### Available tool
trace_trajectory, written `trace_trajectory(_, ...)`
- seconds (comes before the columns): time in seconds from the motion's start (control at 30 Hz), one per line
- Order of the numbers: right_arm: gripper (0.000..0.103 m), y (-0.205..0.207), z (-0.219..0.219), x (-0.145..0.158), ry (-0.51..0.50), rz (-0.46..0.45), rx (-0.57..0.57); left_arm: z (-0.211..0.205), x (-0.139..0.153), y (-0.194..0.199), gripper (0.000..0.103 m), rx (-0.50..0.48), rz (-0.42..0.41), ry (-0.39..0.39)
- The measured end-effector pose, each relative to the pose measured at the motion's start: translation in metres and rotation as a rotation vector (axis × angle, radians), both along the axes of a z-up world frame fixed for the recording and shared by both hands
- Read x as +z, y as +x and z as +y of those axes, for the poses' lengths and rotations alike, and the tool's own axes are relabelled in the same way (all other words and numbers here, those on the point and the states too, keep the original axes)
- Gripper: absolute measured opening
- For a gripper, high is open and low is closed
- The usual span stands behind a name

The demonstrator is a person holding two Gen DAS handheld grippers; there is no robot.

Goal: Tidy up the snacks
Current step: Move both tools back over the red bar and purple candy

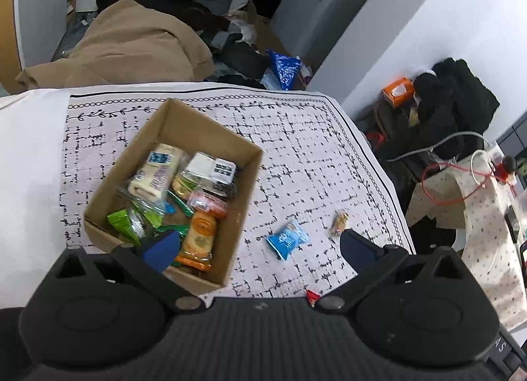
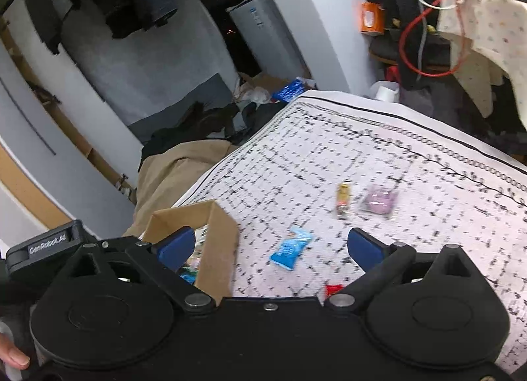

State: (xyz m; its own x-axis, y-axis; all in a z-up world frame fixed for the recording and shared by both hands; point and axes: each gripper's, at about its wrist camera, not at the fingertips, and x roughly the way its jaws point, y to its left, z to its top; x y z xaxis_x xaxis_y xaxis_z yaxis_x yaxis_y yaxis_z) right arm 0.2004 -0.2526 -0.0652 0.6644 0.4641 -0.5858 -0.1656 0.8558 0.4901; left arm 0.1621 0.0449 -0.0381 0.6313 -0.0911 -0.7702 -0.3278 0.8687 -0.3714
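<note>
Several snacks already fill the cardboard box point(image 1: 171, 190) on the tabletop point(image 1: 296, 137), while both tools, left tool point(image 1: 260, 249) and right tool point(image 2: 268, 247), hover spread and empty, likely readying for the loose blue packet point(image 1: 287, 239) just right of the box.

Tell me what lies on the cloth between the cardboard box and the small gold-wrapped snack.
The blue snack packet lies between the cardboard box and the gold-wrapped snack, apart from both; the left wrist view shows it, the right wrist view agrees.
</note>
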Motion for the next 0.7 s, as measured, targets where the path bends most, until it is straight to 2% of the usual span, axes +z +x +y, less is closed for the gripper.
trace_trajectory(0.17,0.100,0.004,-0.029,-0.008,0.038,0.013,-0.031,-0.017,-0.003,0.003,0.103,-0.032,0.003,-0.025)
trace_trajectory(0.6,0.099,0.014,-0.090,-0.040,0.130,0.061,-0.110,-0.073,-0.024,0.014,0.103,-0.088,0.107,-0.006)
trace_trajectory(0.7,0.099,0.015,-0.098,-0.047,0.147,0.073,-0.112,-0.087,-0.028,0.016,0.103,-0.090,0.111,0.026)
